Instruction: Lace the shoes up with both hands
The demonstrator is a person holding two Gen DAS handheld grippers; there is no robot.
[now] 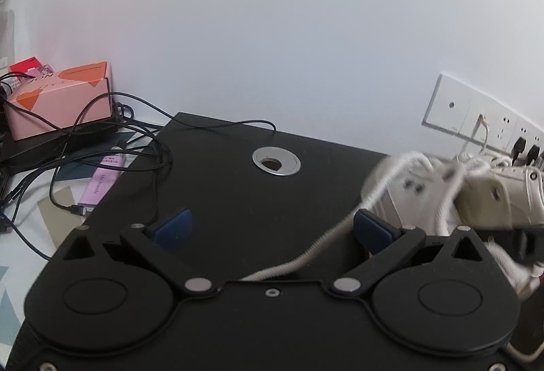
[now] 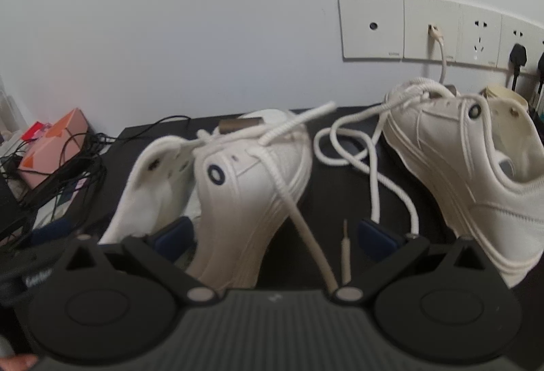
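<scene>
Black counter point(image 2: 343, 146) carries your two white sneakers: left sneaker point(image 2: 238, 187) and right sneaker point(image 2: 476, 167). Your right hand-held gripper point(image 2: 275, 235) gapes wide around the left sneaker's heel, gripping nothing. Your left hand-held gripper point(image 1: 272, 228) gapes too, a shoelace point(image 1: 326, 241) crossing it loose.

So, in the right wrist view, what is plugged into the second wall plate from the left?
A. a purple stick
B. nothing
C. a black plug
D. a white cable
D: a white cable hangs from the second wall plate down behind the right shoe.
</scene>
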